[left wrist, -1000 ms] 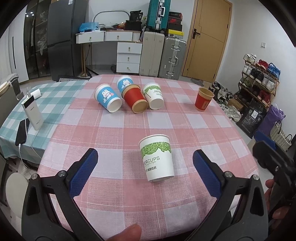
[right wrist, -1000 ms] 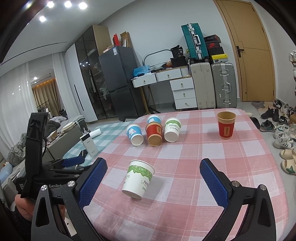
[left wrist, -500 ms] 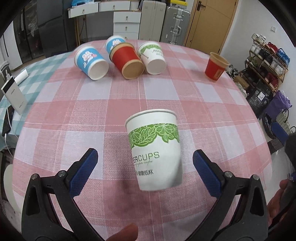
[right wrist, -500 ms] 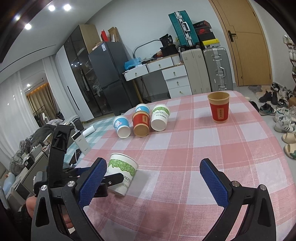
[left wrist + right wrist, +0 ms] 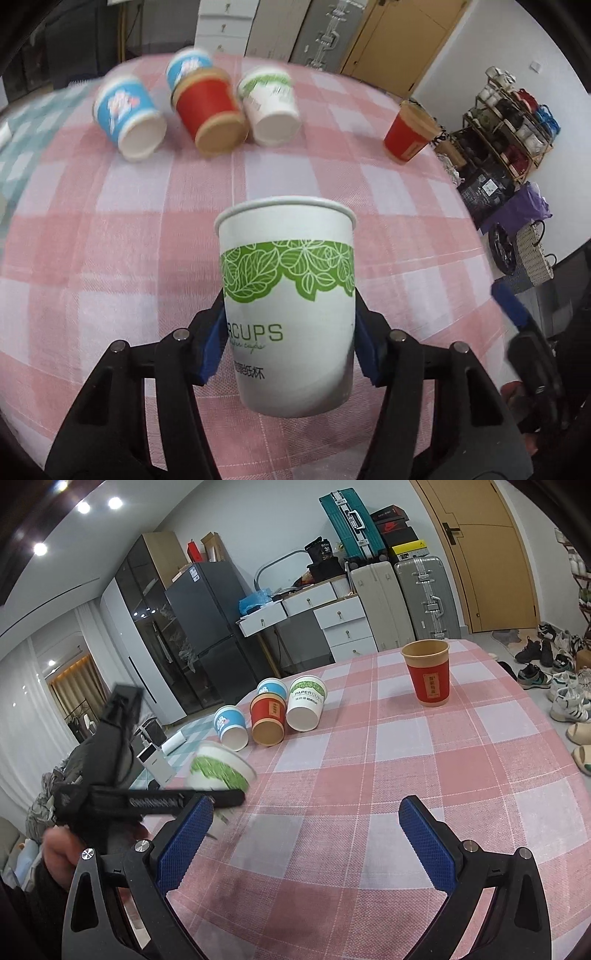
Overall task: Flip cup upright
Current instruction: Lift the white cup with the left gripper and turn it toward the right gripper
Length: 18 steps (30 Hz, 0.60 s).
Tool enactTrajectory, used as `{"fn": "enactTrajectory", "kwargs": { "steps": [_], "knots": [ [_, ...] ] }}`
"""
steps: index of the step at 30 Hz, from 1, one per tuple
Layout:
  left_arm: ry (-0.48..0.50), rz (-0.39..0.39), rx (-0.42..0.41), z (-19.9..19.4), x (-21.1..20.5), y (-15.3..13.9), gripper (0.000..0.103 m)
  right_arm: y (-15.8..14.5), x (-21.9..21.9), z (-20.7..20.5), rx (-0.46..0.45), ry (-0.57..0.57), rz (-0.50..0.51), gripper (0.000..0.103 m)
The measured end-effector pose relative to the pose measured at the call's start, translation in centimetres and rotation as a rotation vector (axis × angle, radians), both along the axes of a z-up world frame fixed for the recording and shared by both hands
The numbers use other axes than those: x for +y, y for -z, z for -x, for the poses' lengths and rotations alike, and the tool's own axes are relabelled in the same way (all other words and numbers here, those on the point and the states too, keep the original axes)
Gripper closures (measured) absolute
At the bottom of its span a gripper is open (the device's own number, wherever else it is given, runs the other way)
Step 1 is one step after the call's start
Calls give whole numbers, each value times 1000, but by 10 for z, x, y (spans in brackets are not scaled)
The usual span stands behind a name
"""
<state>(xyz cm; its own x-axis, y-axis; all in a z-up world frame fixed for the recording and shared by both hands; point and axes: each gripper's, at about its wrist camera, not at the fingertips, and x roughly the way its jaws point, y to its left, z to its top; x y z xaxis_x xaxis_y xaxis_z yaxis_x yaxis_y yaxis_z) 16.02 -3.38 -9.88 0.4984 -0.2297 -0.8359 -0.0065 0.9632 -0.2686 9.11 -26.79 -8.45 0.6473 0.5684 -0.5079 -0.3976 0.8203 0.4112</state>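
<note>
A white paper cup with a green leaf band [image 5: 288,314] sits between the blue pads of my left gripper [image 5: 290,328], which is shut on its lower body. Its rim points up and away from the camera. In the right wrist view the same cup [image 5: 219,771] is blurred and tilted, held just above the pink checked tablecloth [image 5: 369,775] at the left. My right gripper [image 5: 306,845] hangs open over the cloth with nothing between its fingers, to the right of the held cup.
Several cups lie on their sides at the far end: a blue one [image 5: 127,114], a red one [image 5: 210,110] and a white-green one [image 5: 271,107]. A red cup [image 5: 428,675] stands upright at the far right. A power bank [image 5: 155,762] stands left; shoe rack right.
My left gripper went forward to the green-leaf cup, shut on it and raised it off the cloth. The right gripper stayed open and shifted only slightly.
</note>
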Motion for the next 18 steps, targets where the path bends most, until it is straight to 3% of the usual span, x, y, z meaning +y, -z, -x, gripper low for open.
{"fn": "enactTrajectory", "kwargs": {
  "steps": [9,18],
  "knots": [
    [82,-5,-133,41,6,-106,47,-21,8,16,-48,-10,-1,0],
    [27,24,-170,138,48,-157,47,-33,24,35,-69,-39,-3,0]
  ]
}}
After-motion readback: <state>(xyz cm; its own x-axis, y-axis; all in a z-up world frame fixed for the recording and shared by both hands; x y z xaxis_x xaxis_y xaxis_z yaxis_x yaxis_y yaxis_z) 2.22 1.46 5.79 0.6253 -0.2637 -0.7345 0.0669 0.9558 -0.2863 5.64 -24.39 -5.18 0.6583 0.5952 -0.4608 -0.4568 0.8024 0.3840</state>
